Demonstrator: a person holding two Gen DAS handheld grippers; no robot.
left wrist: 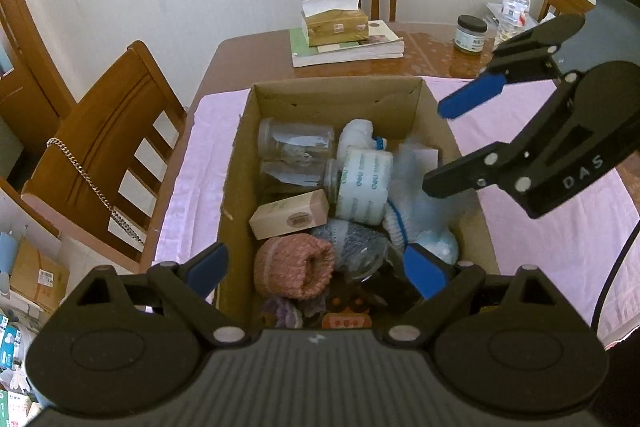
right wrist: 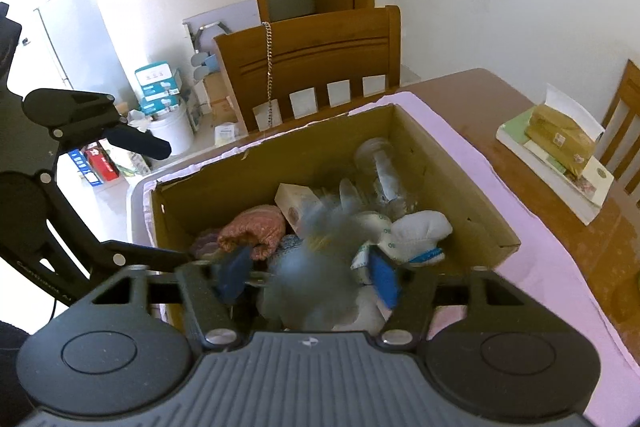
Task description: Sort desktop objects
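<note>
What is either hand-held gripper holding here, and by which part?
Nothing. The left hand-held gripper is open over the box. The right hand-held gripper is open too; a blurred blue-grey thing sits between its fingers, ungripped.

Black tongs (left wrist: 316, 267) w/ blue pads (left wrist: 424, 269), silver screws.
</note>
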